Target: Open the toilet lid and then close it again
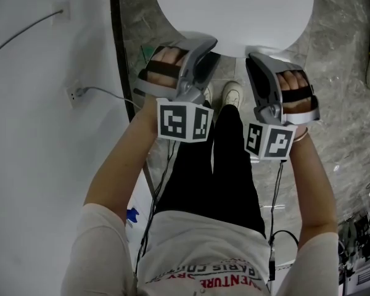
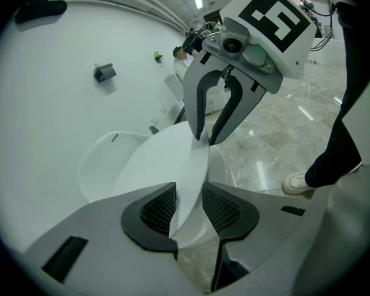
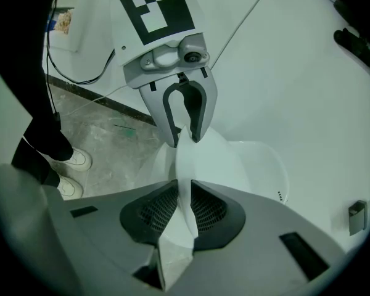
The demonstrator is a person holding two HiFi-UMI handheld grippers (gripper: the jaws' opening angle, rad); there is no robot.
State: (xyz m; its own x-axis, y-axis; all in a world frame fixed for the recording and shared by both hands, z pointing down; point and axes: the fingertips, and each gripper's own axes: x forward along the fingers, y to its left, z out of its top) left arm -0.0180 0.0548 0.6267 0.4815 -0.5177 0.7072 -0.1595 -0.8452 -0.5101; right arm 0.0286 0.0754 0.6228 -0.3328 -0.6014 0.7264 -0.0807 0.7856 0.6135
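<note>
The white toilet lid [image 1: 234,11] fills the top of the head view, and both grippers hold its near rim. My left gripper [image 1: 200,51] grips the rim at the left, my right gripper [image 1: 259,63] at the right. In the left gripper view the thin lid [image 2: 166,159] runs edge-on between my left gripper's [image 2: 189,190] black pads, which press on it; the right gripper [image 2: 206,134] clamps the same rim further along. In the right gripper view the lid [image 3: 213,159] is pinched between my right gripper's [image 3: 184,190] pads, with the left gripper [image 3: 184,134] opposite. The lid stands tilted up off the bowl [image 3: 268,165].
A white wall [image 1: 37,73] with a socket and cable [image 1: 74,94] lies to the left, edged by a dark skirting strip. The person's white shoes [image 1: 233,94] and black trousers stand just in front of the toilet on the marble floor [image 1: 345,103].
</note>
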